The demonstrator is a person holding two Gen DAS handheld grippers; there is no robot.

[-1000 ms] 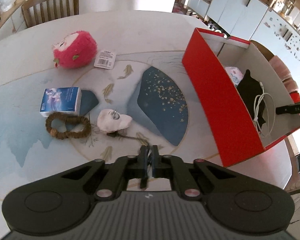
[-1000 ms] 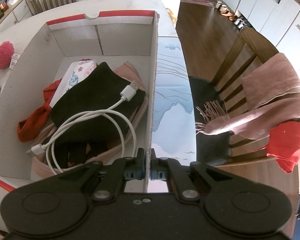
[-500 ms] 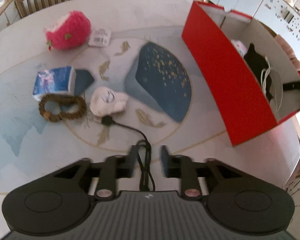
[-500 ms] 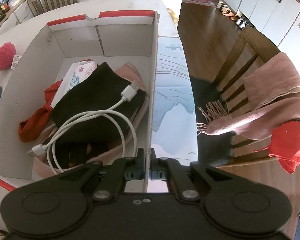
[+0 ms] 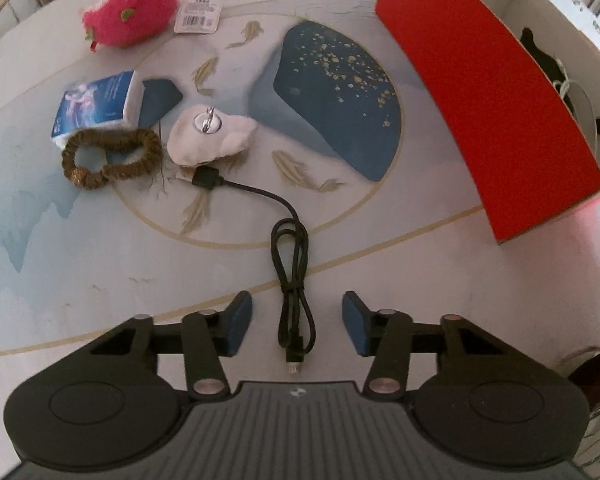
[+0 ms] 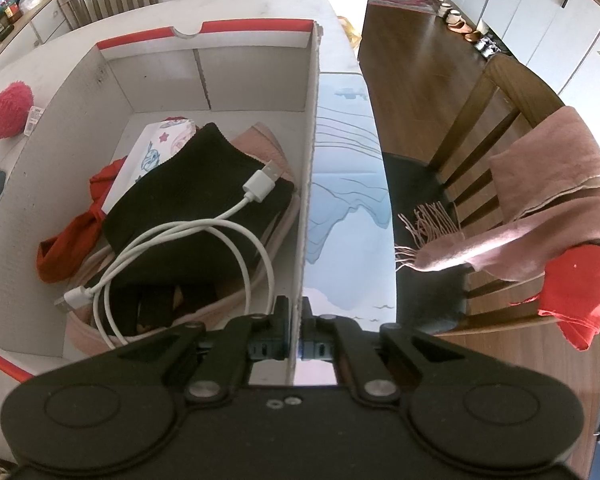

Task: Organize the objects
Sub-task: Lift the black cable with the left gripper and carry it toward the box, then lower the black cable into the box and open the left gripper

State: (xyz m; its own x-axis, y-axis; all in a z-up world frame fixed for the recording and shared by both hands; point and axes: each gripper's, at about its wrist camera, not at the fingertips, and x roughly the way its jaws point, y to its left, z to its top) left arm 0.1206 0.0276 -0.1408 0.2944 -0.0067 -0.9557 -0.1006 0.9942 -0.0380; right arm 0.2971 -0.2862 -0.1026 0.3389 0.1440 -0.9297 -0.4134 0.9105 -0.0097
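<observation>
The sorting looked partly done. In the right wrist view the red box [image 6: 204,80] already held a white cable [image 6: 188,236] lying on a black cloth [image 6: 196,196], with a red fabric piece [image 6: 72,240] and a patterned packet [image 6: 156,148] beside it at the left of the frame. Left out on the bench [image 5: 80,280], in the left wrist view, were a pink plush toy [image 5: 130,8] at the upper left, a blue packet [image 5: 96,102], a brown hair tie [image 5: 108,160], a white pouch [image 5: 212,136] and a black cable [image 5: 288,248]. That black cable lay loosely folded, its thick plug touching the pouch at centre, its small plug at lower centre between the left tongs [image 5: 296,322], which stood wide apart and held nothing. The right tongs [image 6: 296,336] were pinched together on the box's near wall, seemingly steadying it.
</observation>
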